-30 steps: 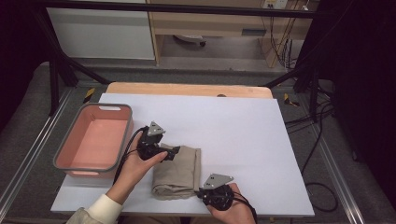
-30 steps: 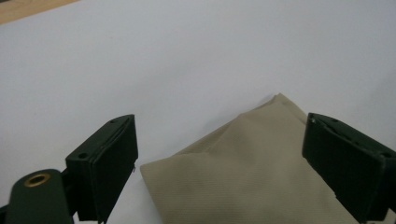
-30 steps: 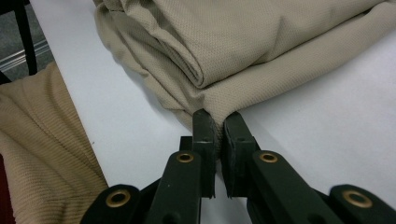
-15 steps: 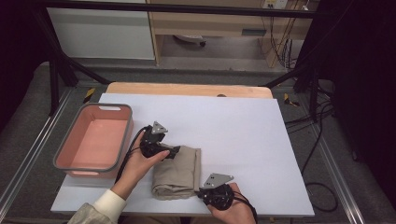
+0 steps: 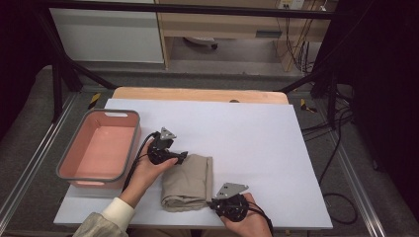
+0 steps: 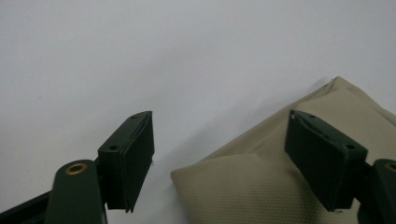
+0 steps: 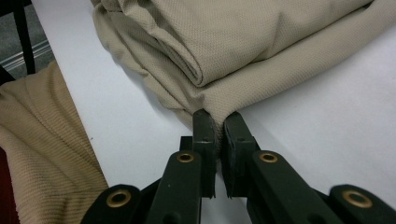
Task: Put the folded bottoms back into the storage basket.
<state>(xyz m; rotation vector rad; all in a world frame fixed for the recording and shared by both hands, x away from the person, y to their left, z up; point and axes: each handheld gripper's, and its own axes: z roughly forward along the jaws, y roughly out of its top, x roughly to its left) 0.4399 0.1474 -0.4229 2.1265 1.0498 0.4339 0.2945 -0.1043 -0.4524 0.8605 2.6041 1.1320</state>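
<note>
Cloth: beige folded cloth [image 5: 190, 181] lies flat on white table [image 5: 257, 148], near front edge, betw. the two grippers; several layers stacked, folds visible in right gripper view [image 7: 224, 51].
L gripper: left gripper [image 5: 182, 157] at cloth's far-left corner, body tilted, held by person's left hand [image 5: 148, 170]. In left gripper view [image 6: 219, 163] jaws stand wide apart, have just been closing; cloth corner [image 6: 261, 182] sits betw. them, nearer the right-hand jaw, pads not pressing it. One jaw over bare table, other over fabric.
R gripper: right gripper [image 5: 213, 202] at cloth's near-right corner, in right hand [image 5: 247, 222]. Jaws nearly together, pinching thin cloth edge [image 7: 218, 122].
Bin: pink bin [image 5: 66, 165] w/ grey rim, left of cloth, apart from it, on table's left side.
Sleeve: tan sleeve [image 5: 99, 227] w/ white cuff, bottom-left of high view.
</note>
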